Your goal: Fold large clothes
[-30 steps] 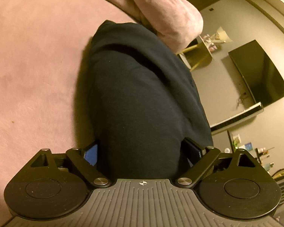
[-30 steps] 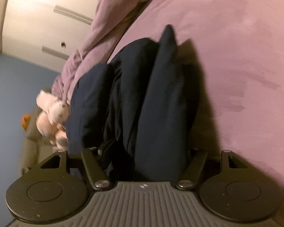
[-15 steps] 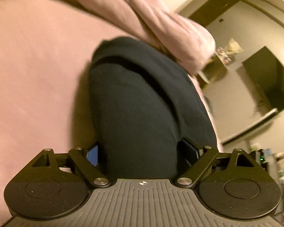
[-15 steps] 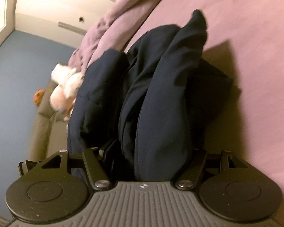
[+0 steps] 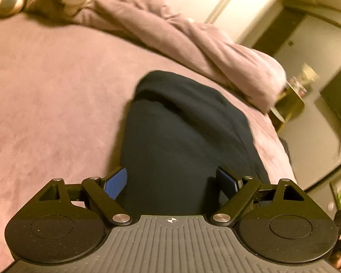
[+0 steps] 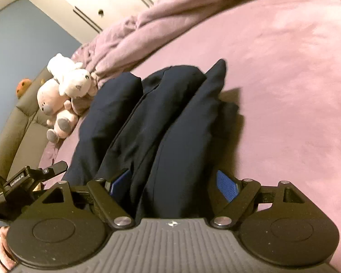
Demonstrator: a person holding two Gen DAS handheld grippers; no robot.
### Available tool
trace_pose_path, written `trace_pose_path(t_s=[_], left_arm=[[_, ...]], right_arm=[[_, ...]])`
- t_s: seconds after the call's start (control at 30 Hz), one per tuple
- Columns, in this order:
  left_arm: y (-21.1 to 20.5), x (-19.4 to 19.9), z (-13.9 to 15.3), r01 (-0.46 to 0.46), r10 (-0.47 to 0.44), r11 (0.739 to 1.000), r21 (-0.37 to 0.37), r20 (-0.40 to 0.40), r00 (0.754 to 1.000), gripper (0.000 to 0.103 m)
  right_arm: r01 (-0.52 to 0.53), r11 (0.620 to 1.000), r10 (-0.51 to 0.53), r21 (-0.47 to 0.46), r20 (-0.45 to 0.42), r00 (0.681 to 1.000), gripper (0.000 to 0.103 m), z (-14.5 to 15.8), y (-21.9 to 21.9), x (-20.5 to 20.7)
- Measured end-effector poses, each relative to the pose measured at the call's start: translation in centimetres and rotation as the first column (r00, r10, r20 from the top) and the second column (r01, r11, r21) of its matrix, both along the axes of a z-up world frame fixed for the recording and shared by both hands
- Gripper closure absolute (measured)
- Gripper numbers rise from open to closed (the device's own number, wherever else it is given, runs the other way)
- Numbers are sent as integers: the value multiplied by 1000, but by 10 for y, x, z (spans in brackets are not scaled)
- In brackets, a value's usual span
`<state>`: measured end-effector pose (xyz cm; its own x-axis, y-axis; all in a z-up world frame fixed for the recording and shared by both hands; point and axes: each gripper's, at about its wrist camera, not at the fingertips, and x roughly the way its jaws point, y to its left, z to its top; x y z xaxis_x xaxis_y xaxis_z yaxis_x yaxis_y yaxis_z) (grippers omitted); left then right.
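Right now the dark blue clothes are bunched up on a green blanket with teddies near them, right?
Not quite: the blanket is pinkish purple, not green, as the right wrist view shows. The dark blue clothes are bunched up on it, with the teddies beside them.

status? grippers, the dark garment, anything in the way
Left gripper open wide, dark garment between the pads. Right gripper jaws just opened, bunched folds between them, right pad clear. Garment on pink bed. Stuffed toys beside it.
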<state>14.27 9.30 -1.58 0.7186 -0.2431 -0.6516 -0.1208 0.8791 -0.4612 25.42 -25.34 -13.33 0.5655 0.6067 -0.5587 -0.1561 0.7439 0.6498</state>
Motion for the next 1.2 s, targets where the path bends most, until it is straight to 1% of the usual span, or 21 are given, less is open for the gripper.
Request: trace_pose_path(t_s=[0.07, 0.1, 0.13, 0.2, 0.27, 0.3, 0.33, 0.4, 0.43, 0.5, 0.53, 0.57, 0.63, 0.7, 0.8, 0.83, 0.9, 0.93, 1.0, 1.07, 1.2], left_arm=[[-14, -11, 2, 37, -38, 998, 47, 4, 999, 9], [-25, -15, 0, 51, -51, 995, 81, -2, 999, 9], [-30, -18, -2, 52, -52, 992, 113, -5, 999, 9], [-39, -24, -7, 61, -60, 991, 123, -13, 998, 7], [-50, -25, -11, 74, -74, 982, 171, -10, 997, 7], [-53, -24, -12, 72, -70, 980, 187, -17, 997, 7], [-54, -24, -12, 66, -64, 980, 190, -18, 998, 7], [-53, -27, -12, 54, -52, 984, 171, -16, 999, 7], [-51, -28, -12, 50, -47, 985, 166, -19, 999, 7], [-49, -26, -13, 48, -46, 986, 161, -19, 999, 7], [-49, -26, -14, 50, -47, 986, 159, -22, 999, 7], [-52, -28, -13, 56, -53, 985, 163, -25, 998, 7], [-59, -29, -12, 67, -62, 977, 200, -27, 998, 7], [-64, -28, -13, 65, -59, 971, 229, -31, 998, 7], [-64, -27, -14, 60, -53, 971, 233, -35, 998, 7], [-65, -27, -15, 69, -61, 968, 240, -41, 997, 7], [-72, -27, -18, 104, -93, 955, 278, -54, 994, 6], [-79, -27, -20, 123, -110, 941, 316, -58, 992, 5], [-94, -28, -25, 148, -137, 906, 398, -55, 989, 2], [-99, -26, -29, 146, -133, 901, 409, -61, 989, 0], [-97, -24, -29, 137, -121, 905, 403, -64, 991, 0]], right_arm=[[4, 1000, -4, 29, -18, 1000, 20, 0, -2, -25], [7, 999, -6, 40, -9, 1000, 20, 3, 4, -35], [12, 999, -13, 37, 11, 1000, 20, 7, 9, -44], [34, 999, -33, -10, 91, 995, 21, 24, 19, -61], [55, 998, -51, -21, 154, 987, 27, 41, 26, -73], [62, 998, -55, -34, 172, 983, 32, 48, 30, -76], [66, 996, -53, -65, 189, 981, 40, 52, 32, -82], [84, 986, -51, -142, 220, 974, 49, 62, 45, -87], [102, 982, -65, -161, 220, 973, 54, 65, 49, -89], [133, 976, -93, -172, 223, 970, 60, 70, 54, -90], [146, 971, -99, -189, 237, 966, 69, 73, 55, -94], [147, 970, -93, -192, 263, 960, 71, 76, 58, -97], [126, 972, -61, -200, 302, 951, 71, 86, 63, -107], [94, 965, -12, -246, 315, 949, 71, 91, 72, -115], [42, 945, 39, -325, 239, 970, 71, 74, 92, -108], [30, 929, 47, -369, 199, 979, 71, 63, 98, -103], [24, 887, 49, -461, 146, 988, 71, 42, 105, -100], [22, 876, 49, -482, 133, 990, 70, 33, 105, -99], [19, 878, 38, -478, 109, 993, 66, 19, 100, -95], [14, 877, 45, -480, 112, 993, 65, 13, 99, -92], [8, 881, 52, -473, 114, 992, 65, 12, 97, -90]])
